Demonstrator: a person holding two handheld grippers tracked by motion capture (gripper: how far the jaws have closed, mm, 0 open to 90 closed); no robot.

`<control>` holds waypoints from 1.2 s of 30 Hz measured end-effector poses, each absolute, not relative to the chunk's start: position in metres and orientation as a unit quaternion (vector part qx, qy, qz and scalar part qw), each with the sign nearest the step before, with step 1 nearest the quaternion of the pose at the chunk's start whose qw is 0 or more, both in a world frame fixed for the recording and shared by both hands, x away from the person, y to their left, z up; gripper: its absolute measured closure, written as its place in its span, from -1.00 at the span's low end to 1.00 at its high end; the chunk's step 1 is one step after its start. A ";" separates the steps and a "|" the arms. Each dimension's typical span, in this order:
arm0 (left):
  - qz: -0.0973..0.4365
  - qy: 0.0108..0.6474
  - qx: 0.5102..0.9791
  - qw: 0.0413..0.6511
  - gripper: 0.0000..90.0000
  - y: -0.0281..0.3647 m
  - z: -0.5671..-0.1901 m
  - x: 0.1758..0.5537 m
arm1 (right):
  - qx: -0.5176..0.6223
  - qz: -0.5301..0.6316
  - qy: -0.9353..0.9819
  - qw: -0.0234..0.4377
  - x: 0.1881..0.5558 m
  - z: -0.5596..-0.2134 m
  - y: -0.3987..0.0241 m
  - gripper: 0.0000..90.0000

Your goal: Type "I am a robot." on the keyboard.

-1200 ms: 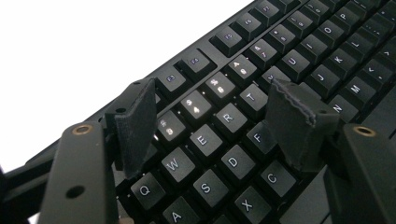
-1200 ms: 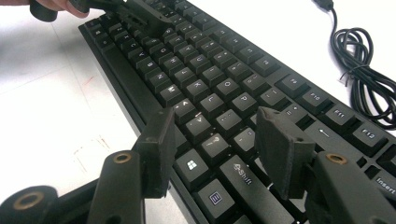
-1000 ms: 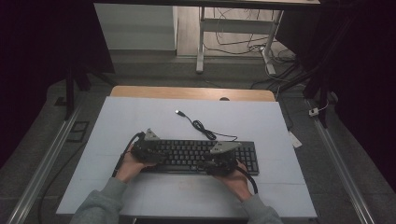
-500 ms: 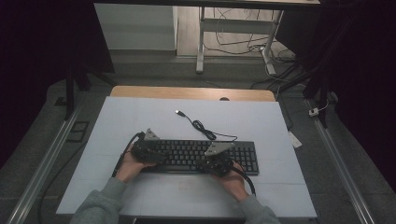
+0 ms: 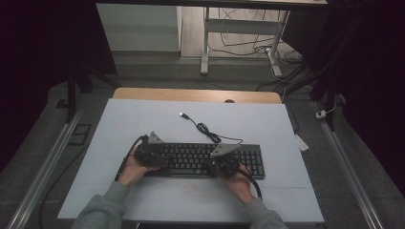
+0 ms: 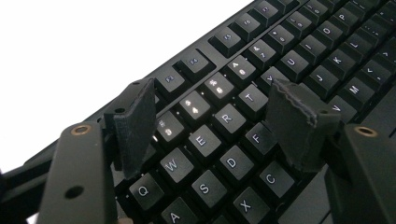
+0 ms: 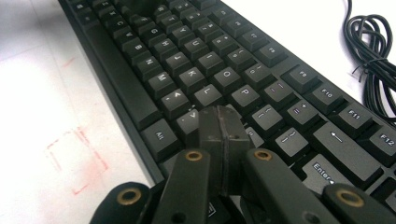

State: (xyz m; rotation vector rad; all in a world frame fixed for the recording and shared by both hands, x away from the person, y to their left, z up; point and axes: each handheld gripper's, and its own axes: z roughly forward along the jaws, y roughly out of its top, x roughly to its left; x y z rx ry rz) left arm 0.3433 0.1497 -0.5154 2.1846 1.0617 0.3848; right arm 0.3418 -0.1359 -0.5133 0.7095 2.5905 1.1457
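Overhead: pale table, dark room, cabled floor.

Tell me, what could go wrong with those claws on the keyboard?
The right gripper is shut, pads together, over the keys of the keyboard; pushing down may press the wrong key. The left gripper stands open over several letter keys, so it might hit two at once. The loose cable behind could snag if the keyboard slides.

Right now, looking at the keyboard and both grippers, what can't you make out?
- Keyboard key legends: too small in the high view.
- Keys under the right gripper: hidden by its shut jaws in the right gripper view.
- Keyboard's right end: cut off by the edge of the left gripper view, past the left gripper.
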 end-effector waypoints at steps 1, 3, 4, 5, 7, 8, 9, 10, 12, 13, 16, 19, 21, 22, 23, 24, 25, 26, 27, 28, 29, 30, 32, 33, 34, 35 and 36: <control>0.148 0.407 0.837 0.335 -0.25 0.150 -0.515 0.343 | 0.242 0.390 0.881 0.109 0.342 -0.514 -0.135 0.99; 0.148 0.407 0.837 0.335 -0.26 0.150 -0.515 0.343 | 0.243 0.391 0.881 0.111 0.343 -0.515 -0.135 0.99; 0.147 0.407 0.837 0.335 -0.26 0.150 -0.515 0.343 | 0.243 0.388 0.882 0.115 0.343 -0.514 -0.134 0.99; 0.148 0.407 0.837 0.334 -0.26 0.150 -0.515 0.343 | 0.242 0.387 0.882 0.116 0.343 -0.515 -0.134 0.99; 0.148 0.407 0.837 0.335 -0.26 0.150 -0.515 0.343 | 0.243 0.383 0.884 0.115 0.343 -0.515 -0.134 0.99; 0.148 0.407 0.837 0.335 -0.26 0.150 -0.515 0.343 | 0.243 0.386 0.883 0.114 0.343 -0.515 -0.134 0.99; 0.148 0.407 0.837 0.335 -0.26 0.150 -0.515 0.343 | 0.242 0.388 0.882 0.115 0.343 -0.515 -0.134 0.99; 0.148 0.408 0.837 0.335 -0.26 0.150 -0.515 0.343 | 0.240 0.391 0.881 0.116 0.343 -0.514 -0.134 0.99; 0.147 0.408 0.837 0.335 -0.26 0.150 -0.515 0.343 | 0.238 0.392 0.881 0.117 0.342 -0.513 -0.134 0.99; 0.147 0.408 0.837 0.334 -0.26 0.150 -0.516 0.344 | 0.238 0.393 0.880 0.118 0.342 -0.513 -0.134 1.00; 0.147 0.407 0.837 0.334 -0.26 0.150 -0.516 0.343 | 0.238 0.394 0.881 0.115 0.343 -0.514 -0.133 0.99; 0.147 0.408 0.837 0.334 -0.26 0.150 -0.516 0.344 | 0.236 0.396 0.880 0.113 0.343 -0.514 -0.130 0.99; 0.147 0.408 0.837 0.333 -0.26 0.150 -0.516 0.344 | 0.234 0.400 0.879 0.110 0.343 -0.514 -0.127 0.99; 0.147 0.408 0.837 0.333 -0.26 0.150 -0.516 0.344 | 0.234 0.400 0.879 0.109 0.343 -0.514 -0.126 0.99; 0.147 0.407 0.838 0.333 -0.26 0.150 -0.516 0.344 | 0.232 0.400 0.880 0.107 0.344 -0.514 -0.124 1.00; 0.147 0.408 0.838 0.333 -0.26 0.150 -0.516 0.344 | 0.231 0.400 0.881 0.105 0.344 -0.514 -0.122 1.00; 0.147 0.408 0.837 0.333 -0.26 0.150 -0.516 0.343 | 0.229 0.396 0.883 0.103 0.344 -0.515 -0.120 1.00; 0.147 0.408 0.837 0.333 -0.26 0.150 -0.516 0.343 | 0.227 0.389 0.887 0.104 0.344 -0.516 -0.118 1.00; 0.147 0.408 0.837 0.333 -0.26 0.150 -0.516 0.344 | 0.228 0.385 0.888 0.103 0.344 -0.518 -0.116 1.00; 0.147 0.409 0.837 0.332 -0.26 0.150 -0.516 0.344 | 0.231 0.387 0.887 0.100 0.344 -0.518 -0.116 1.00; 0.147 0.409 0.837 0.332 -0.26 0.150 -0.516 0.344 | 0.234 0.386 0.887 0.098 0.344 -0.518 -0.115 1.00; 0.147 0.409 0.837 0.332 -0.26 0.150 -0.516 0.344 | 0.233 0.383 0.888 0.099 0.344 -0.517 -0.115 1.00; 0.148 0.409 0.837 0.332 -0.26 0.151 -0.516 0.343 | 0.229 0.390 0.887 0.096 0.344 -0.517 -0.115 1.00; 0.148 0.409 0.836 0.333 -0.26 0.151 -0.516 0.343 | 0.230 0.393 0.885 0.097 0.343 -0.516 -0.115 1.00; 0.148 0.409 0.836 0.334 -0.26 0.151 -0.516 0.343 | 0.231 0.398 0.883 0.097 0.343 -0.514 -0.116 1.00; 0.148 0.410 0.835 0.335 -0.26 0.152 -0.515 0.343 | 0.230 0.400 0.881 0.101 0.343 -0.513 -0.118 1.00; 0.148 0.410 0.835 0.335 -0.26 0.152 -0.516 0.343 | 0.233 0.403 0.879 0.101 0.343 -0.511 -0.119 1.00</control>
